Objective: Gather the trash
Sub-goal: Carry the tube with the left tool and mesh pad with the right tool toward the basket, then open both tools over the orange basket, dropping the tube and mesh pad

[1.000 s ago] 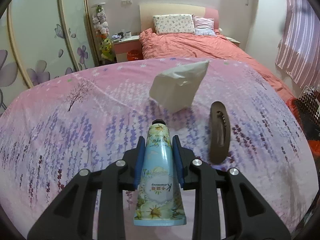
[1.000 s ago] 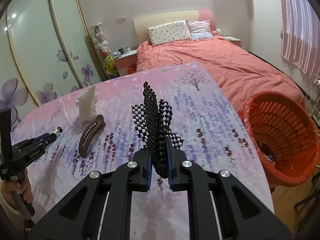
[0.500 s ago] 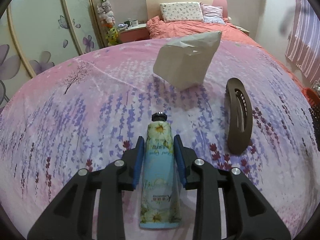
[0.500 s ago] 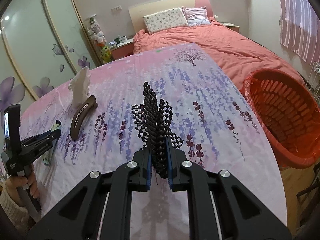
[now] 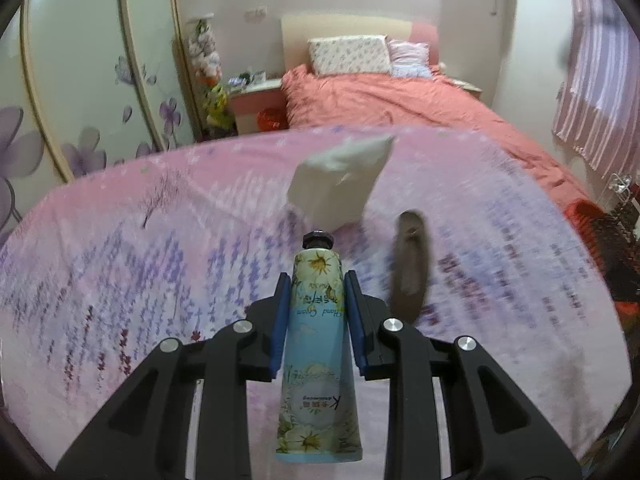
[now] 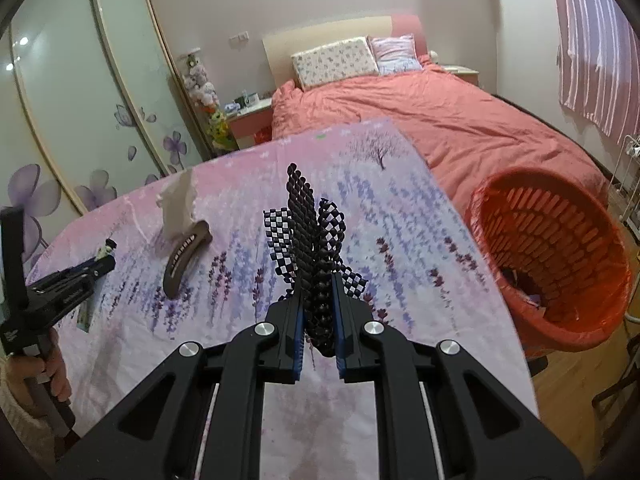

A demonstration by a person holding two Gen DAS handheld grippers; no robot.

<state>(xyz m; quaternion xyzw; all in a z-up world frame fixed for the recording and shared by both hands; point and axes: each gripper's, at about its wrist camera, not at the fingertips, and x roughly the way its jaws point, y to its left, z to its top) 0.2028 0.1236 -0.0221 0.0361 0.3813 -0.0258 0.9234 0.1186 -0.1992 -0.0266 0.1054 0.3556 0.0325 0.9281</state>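
In our left gripper [image 5: 314, 316] the fingers are closed on a hand-cream tube [image 5: 318, 356], cap pointing away from us at 12 o'clock, the crimped end hanging out toward the camera. Just past the cap, on the lavender-print table [image 5: 120, 264], sits a crumpled grey paper bag [image 5: 338, 180], and at 1 o'clock lies a brown hair clip [image 5: 408, 264], blurred here. In our right gripper [image 6: 318, 312] the fingers are clamped on a black-and-white checkered hair tie [image 6: 310, 240], its ruffles standing up above the blue pads. From this side the clip [image 6: 186, 256] lies at 10 o'clock with the bag [image 6: 178, 210] touching its far end, and the left gripper [image 6: 70, 280] shows at 9 o'clock, the tube held off the cloth. At 3 o'clock, beside the table's edge, an orange basket [image 6: 560, 256] stands on the floor with a few scraps inside. Beyond the table a bed [image 6: 420, 120] with a coral quilt runs to 12 o'clock.
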